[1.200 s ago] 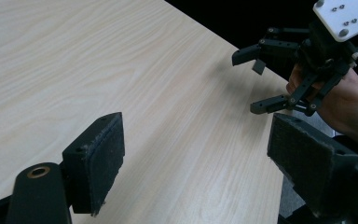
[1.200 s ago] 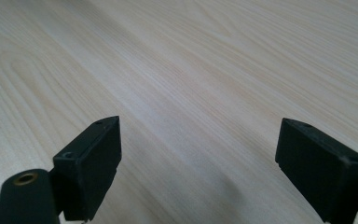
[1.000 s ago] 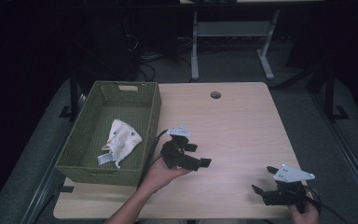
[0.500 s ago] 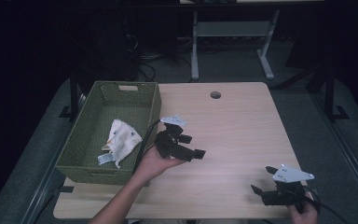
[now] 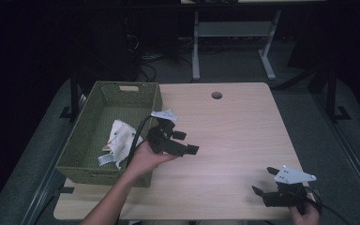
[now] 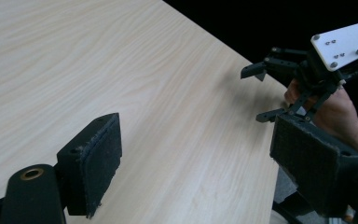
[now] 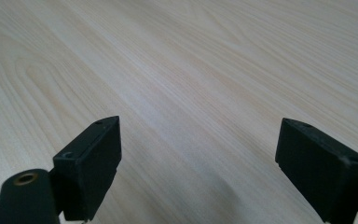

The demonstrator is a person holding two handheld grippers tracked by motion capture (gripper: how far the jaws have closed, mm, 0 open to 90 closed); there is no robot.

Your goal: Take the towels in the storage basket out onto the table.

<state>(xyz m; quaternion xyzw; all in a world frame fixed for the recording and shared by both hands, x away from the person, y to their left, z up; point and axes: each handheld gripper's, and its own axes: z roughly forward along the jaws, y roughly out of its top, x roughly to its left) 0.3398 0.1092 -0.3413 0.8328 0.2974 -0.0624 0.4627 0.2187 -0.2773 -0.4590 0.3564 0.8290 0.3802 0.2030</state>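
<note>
My left gripper (image 5: 186, 143) hovers over the wooden table (image 5: 234, 131) just right of the green basket (image 5: 75, 145), held in a hand, jaws open and pointing right with nothing between them. In the left gripper view its padded jaws (image 6: 196, 158) stand wide apart above bare wood. My right gripper (image 5: 264, 180) sits low at the table's front right corner, open and empty, jaws pointing left; the left gripper view shows it farther off (image 6: 256, 93). In the right gripper view its own jaws (image 7: 200, 163) are spread over bare wood. A crumpled white cloth (image 5: 119, 140) lies inside the basket.
The basket takes up the table's left side, its right wall close to my left gripper. A round cable hole (image 5: 216, 95) sits near the far edge. A metal frame (image 5: 197, 42) stands on the dark floor beyond the table.
My left gripper has drifted left and away from the person, closer to the basket's right wall. The right gripper has barely moved.
</note>
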